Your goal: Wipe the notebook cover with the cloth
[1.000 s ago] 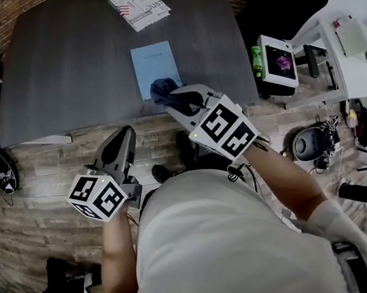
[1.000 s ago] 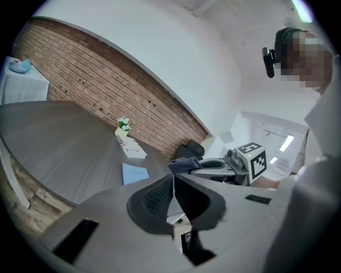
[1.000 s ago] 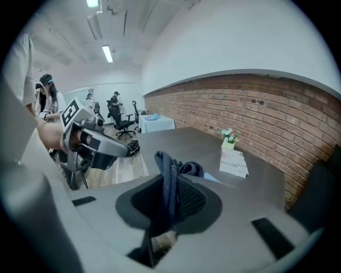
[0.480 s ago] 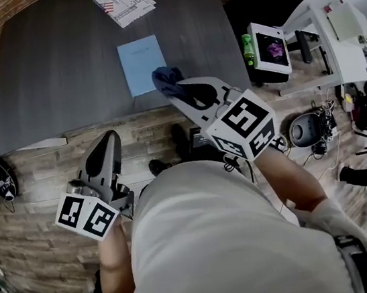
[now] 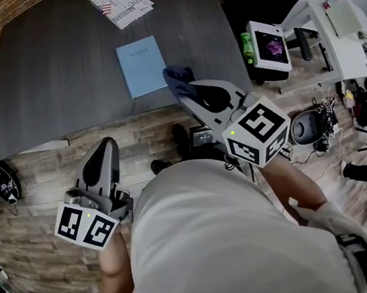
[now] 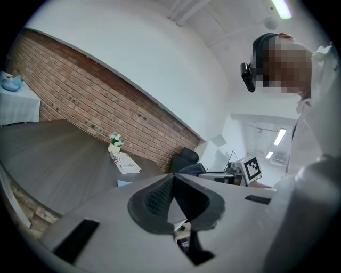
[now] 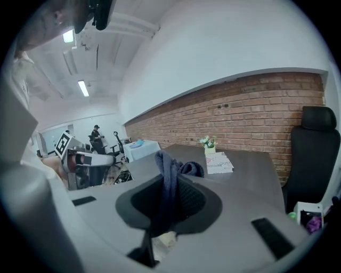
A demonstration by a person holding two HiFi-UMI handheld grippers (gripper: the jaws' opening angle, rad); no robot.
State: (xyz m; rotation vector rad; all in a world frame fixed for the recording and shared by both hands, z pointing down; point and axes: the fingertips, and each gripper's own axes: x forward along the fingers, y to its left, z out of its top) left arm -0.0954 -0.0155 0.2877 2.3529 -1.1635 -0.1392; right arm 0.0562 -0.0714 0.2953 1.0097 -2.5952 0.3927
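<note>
**Q:** Right gripper (image 5: 186, 89), jaw state?
**A:** Clamped on the cloth (image 5: 176, 78). It is a dark blue, soft, crumpled wad bunched between textured pads (image 7: 193, 198).

**Q:** Left gripper (image 5: 102, 149)?
**A:** Jaws pressed together with nothing between them. It is held off the table (image 5: 50, 66), over the plank floor (image 5: 34, 190).

**Q:** Notebook (image 5: 142, 65)?
**A:** Pale blue, a thin rectangle with a smooth cover. It lies flat on the dark wood-grain table near the front edge. The cloth sits just beside its near right corner, not on the cover.

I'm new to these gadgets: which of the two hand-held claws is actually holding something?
The right gripper: its jaws pinch the dark blue cloth. The left gripper has its jaws shut with nothing between them.
</note>
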